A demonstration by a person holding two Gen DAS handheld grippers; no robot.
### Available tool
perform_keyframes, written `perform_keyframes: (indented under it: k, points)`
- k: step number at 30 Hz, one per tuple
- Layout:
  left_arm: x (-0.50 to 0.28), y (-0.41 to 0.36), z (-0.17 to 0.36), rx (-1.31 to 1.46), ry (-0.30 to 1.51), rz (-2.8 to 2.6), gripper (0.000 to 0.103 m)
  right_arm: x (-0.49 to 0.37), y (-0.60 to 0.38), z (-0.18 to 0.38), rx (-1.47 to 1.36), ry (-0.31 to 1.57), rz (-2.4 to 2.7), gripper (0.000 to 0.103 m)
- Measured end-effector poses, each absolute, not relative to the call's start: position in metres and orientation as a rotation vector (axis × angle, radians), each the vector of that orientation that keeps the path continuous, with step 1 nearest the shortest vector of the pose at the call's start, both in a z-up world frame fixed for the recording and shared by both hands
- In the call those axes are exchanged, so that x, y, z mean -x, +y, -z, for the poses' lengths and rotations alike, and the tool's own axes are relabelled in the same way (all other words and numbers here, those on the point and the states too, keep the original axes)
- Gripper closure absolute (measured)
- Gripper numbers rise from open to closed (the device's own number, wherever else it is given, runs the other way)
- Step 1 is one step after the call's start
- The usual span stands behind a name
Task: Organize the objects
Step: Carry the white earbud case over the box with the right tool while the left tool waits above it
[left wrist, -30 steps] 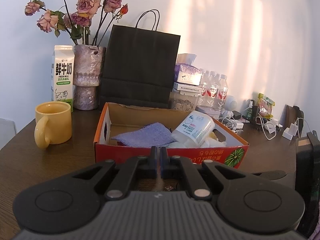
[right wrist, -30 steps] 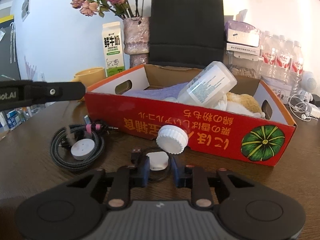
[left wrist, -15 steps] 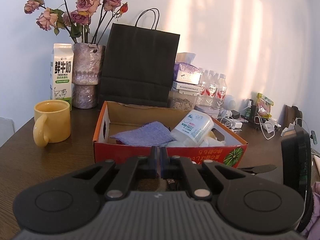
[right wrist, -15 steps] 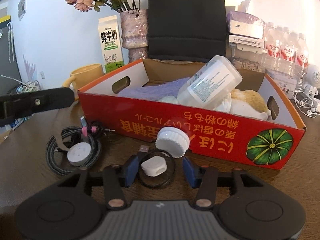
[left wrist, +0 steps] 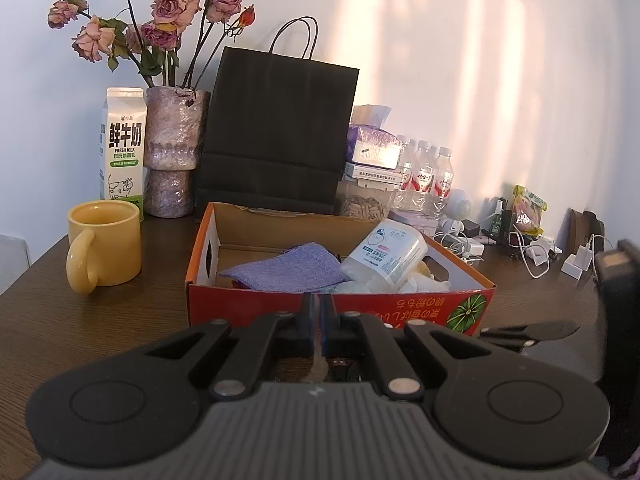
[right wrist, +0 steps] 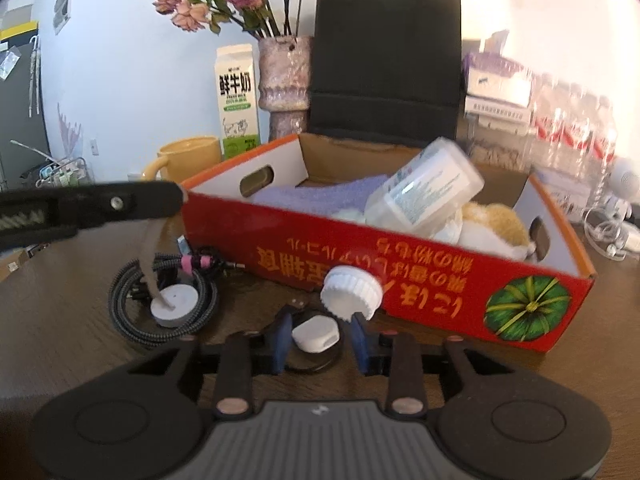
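Note:
My right gripper (right wrist: 320, 336) sits low on the table in front of the red cardboard box (right wrist: 440, 280). Its jaws are closing around a small white charger block (right wrist: 316, 330) that lies on a ring of black cable. The left pad is near the block and a gap shows at the right pad. A white ribbed cap (right wrist: 348, 294) leans on the box front just beyond. My left gripper (left wrist: 319, 312) is shut on a thin beige strip (right wrist: 150, 256) that hangs down to a white puck (right wrist: 174, 304) inside a coiled braided cable (right wrist: 128, 308).
The box holds a purple cloth (left wrist: 288, 268), a tilted plastic bottle (left wrist: 388, 252) and a plush toy (right wrist: 492, 220). Behind it stand a yellow mug (left wrist: 104, 248), a milk carton (left wrist: 122, 148), a vase of roses (left wrist: 172, 160), a black paper bag (left wrist: 276, 136) and water bottles (left wrist: 424, 176). Chargers and cables (left wrist: 536, 252) lie at the right.
The right gripper's jaws widened around the white block, then narrowed again, and it shifted slightly. The left gripper stayed still and shut.

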State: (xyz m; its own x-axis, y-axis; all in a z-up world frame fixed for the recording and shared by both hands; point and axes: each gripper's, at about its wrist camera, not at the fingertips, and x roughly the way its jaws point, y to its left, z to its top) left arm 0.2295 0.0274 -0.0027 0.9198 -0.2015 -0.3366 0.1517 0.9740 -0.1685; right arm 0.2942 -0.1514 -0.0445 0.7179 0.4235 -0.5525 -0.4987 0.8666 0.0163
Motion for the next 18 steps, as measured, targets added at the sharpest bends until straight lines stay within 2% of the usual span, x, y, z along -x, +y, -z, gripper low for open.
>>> perform_keyframes:
  k: [7,18]
  points:
    - [-0.229,0.026,0.002,0.138,0.358,0.186,0.099,-0.296,-0.140,0.036,0.278,0.605,-0.585,0.072]
    - [-0.228,0.026,0.002,0.136,0.360,0.195,0.099,-0.318,-0.140,0.053,0.275,0.683,-0.629,0.072]
